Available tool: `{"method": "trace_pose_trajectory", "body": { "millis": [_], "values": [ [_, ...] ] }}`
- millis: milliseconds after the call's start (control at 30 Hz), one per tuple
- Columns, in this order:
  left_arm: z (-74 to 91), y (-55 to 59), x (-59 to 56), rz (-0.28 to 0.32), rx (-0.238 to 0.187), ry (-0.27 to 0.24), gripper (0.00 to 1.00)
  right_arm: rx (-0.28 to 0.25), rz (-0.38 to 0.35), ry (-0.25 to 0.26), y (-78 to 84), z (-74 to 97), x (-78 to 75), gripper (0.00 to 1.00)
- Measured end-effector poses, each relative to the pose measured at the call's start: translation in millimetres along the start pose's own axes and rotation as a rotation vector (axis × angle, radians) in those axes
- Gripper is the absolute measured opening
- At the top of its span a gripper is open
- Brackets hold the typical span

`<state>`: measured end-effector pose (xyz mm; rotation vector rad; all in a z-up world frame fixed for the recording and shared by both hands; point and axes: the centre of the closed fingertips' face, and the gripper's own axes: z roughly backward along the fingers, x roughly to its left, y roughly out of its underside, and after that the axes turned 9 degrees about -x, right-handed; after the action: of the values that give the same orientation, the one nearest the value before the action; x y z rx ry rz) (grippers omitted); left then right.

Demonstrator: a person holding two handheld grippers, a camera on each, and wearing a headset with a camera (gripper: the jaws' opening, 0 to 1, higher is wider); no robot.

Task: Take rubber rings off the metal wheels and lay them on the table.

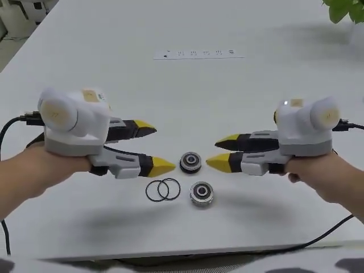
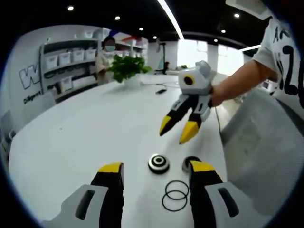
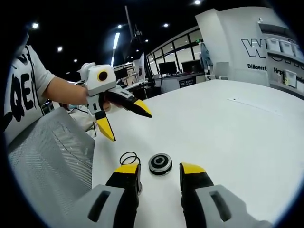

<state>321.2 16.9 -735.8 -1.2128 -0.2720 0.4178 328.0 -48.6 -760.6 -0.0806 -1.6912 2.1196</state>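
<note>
Two small metal wheels lie on the white table, one farther and one nearer. Two thin black rubber rings lie overlapping just left of the nearer wheel. My left gripper is open, its yellow tips left of the far wheel. The right gripper is open too, and points at that wheel from the right. In the left gripper view, a wheel sits beyond my open jaws and the rings lie closer. The right gripper view has a wheel and the rings.
A white strip with small marks lies far back on the table. Green leaves hang at the top right corner. Black cables trail from both grippers along the table's front edge. A person stands by shelves beyond the table.
</note>
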Motion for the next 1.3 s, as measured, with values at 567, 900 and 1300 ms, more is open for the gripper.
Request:
{"method": "trace_pose_trajectory", "body": {
  "millis": [567,900,1300],
  "values": [
    [-10.8,7.7,-4.5,0.001,0.016,0.013,0.51,0.023,0.003,0.001,10.6,-3.7,-0.4,0.3],
    [-13.2,14.2,-2.7,0.01,0.027,0.009,0.49,0.042,0.006,0.009,19.2,-5.1,-5.8,0.29],
    [-19.4,21.4,0.1,0.018,0.041,0.007,0.47,0.058,0.01,0.002,27.0,-12.0,-5.8,0.29]
  ]
}}
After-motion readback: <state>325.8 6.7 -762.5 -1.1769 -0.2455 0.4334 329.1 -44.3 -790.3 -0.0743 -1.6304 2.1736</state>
